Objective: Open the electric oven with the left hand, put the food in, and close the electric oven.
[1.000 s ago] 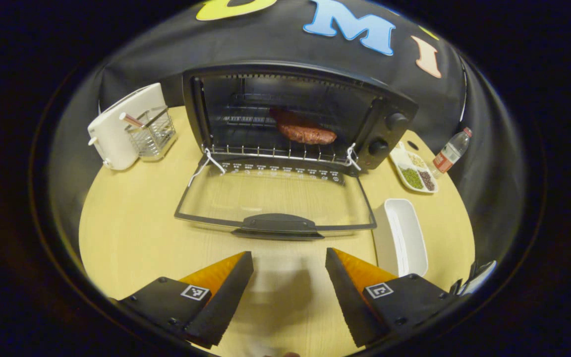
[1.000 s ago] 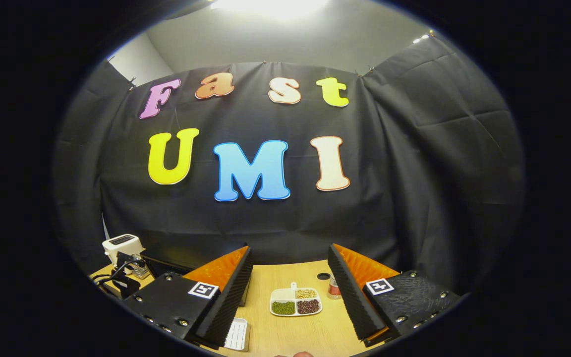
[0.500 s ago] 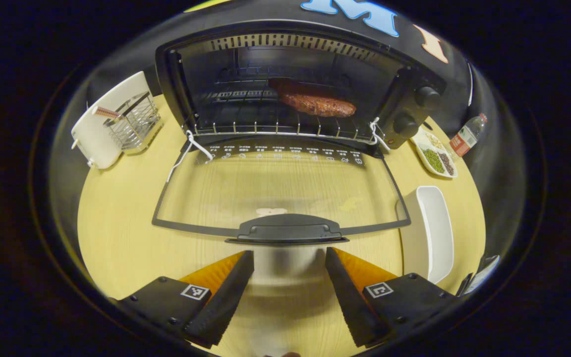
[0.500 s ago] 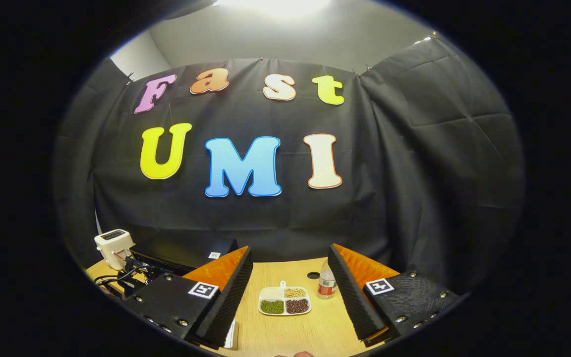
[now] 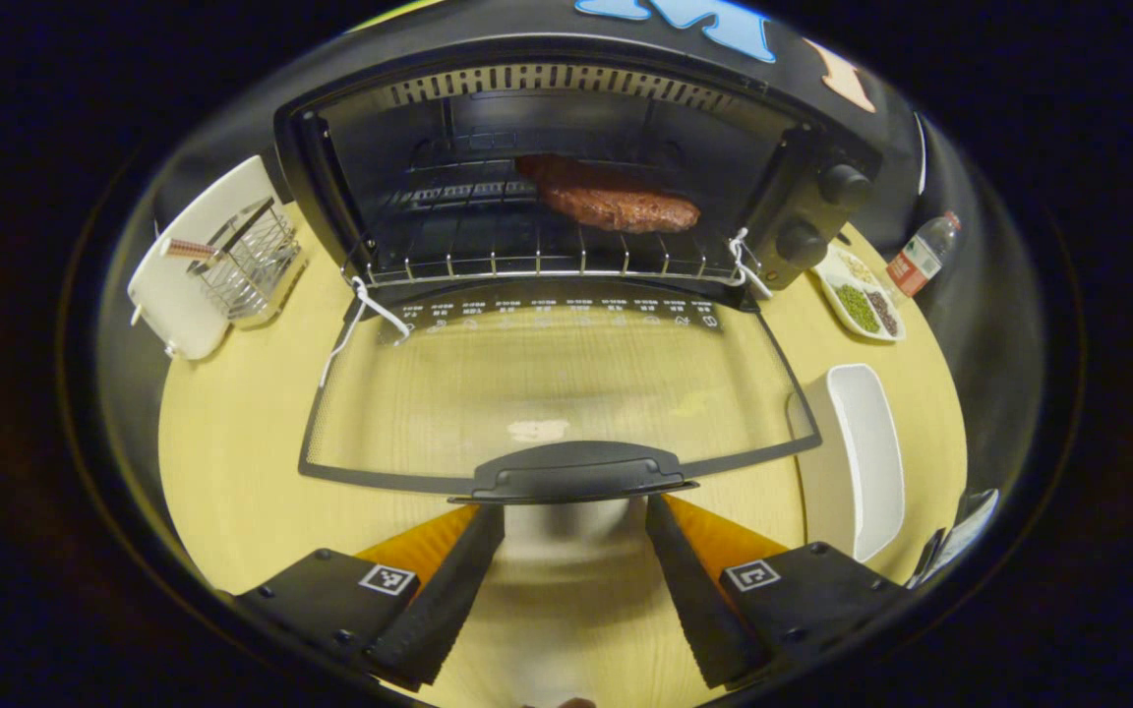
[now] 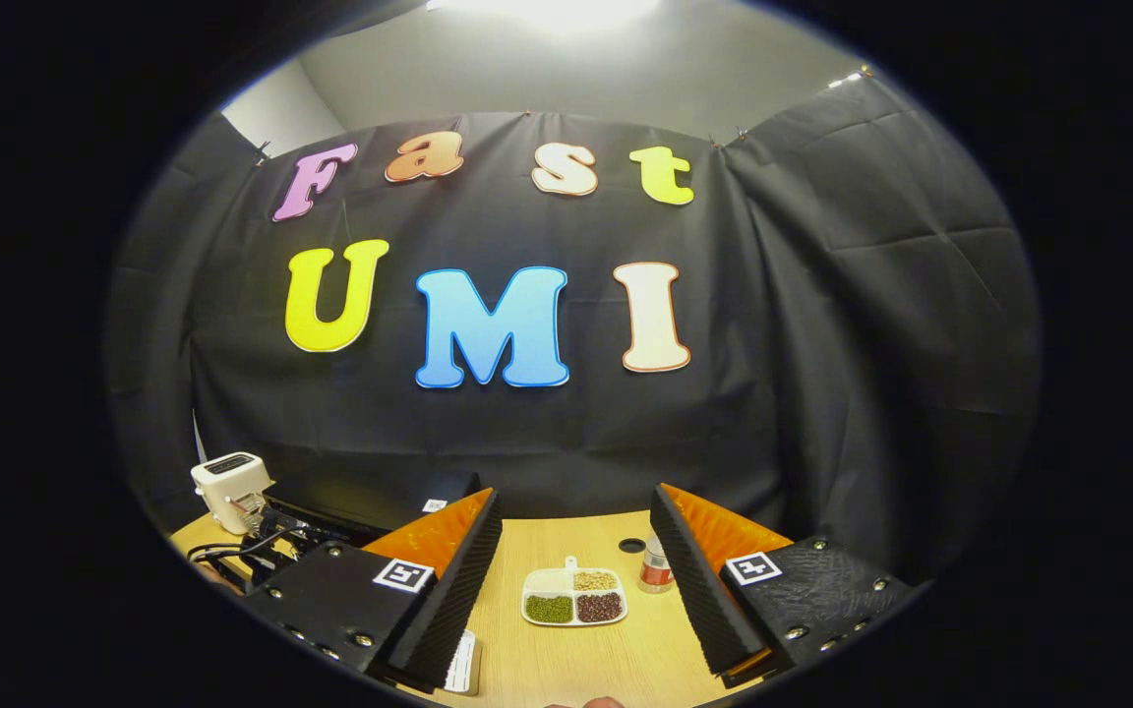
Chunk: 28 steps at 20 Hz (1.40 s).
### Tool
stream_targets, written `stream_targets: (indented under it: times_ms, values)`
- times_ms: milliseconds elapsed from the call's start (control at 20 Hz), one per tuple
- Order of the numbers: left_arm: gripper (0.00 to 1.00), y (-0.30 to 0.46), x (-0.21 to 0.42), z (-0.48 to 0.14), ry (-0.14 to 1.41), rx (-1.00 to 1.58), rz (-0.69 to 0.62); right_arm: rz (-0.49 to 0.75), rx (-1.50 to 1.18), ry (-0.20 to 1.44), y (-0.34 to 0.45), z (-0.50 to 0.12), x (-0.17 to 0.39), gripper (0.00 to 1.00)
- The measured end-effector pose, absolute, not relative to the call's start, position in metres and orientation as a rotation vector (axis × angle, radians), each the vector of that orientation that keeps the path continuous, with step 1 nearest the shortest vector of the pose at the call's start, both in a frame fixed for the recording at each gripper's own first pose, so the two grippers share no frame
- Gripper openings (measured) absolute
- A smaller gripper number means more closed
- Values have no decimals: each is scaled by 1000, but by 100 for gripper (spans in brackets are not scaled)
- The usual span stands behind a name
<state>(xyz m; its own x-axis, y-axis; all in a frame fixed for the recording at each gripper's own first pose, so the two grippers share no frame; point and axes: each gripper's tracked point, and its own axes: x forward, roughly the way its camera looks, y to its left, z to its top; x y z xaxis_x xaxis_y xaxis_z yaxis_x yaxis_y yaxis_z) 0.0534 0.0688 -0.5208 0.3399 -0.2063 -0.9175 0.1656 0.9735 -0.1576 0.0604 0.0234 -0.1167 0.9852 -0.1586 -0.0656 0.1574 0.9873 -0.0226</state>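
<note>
Already the brown slab of meat [image 5: 616, 205] lies on the wire rack inside the black electric oven [image 5: 566, 187], so the left gripper [image 5: 574, 526], jaws spread, sits at six o'clock under the glass door's black handle [image 5: 581, 470], placed to lift it; the right gripper [image 6: 576, 551], also spread, hangs idle over the counter [image 6: 566, 649].

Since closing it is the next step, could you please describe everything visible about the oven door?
The oven door is a clear glass pane in a thin black frame, swung fully down and lying about level over the table. A broad black handle sits on its near edge, just ahead of the open left gripper, which is not touching it.
</note>
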Motion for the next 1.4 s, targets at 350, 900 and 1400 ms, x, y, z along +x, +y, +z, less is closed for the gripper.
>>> stream_targets:
  times_ms: [350, 900, 1400]
  values:
    - [98, 69, 53, -498, 1150, -76, -246, -125, -20, 68, 35, -117, 61, 92]
    - [98, 70, 61, -462, 1056, -131, -235, -102, -4, 59, 40, -112, 57, 92]
    - [99, 69, 92, -428, 939, -90, -244, -71, -8, 60, 49, -111, 53, 92]
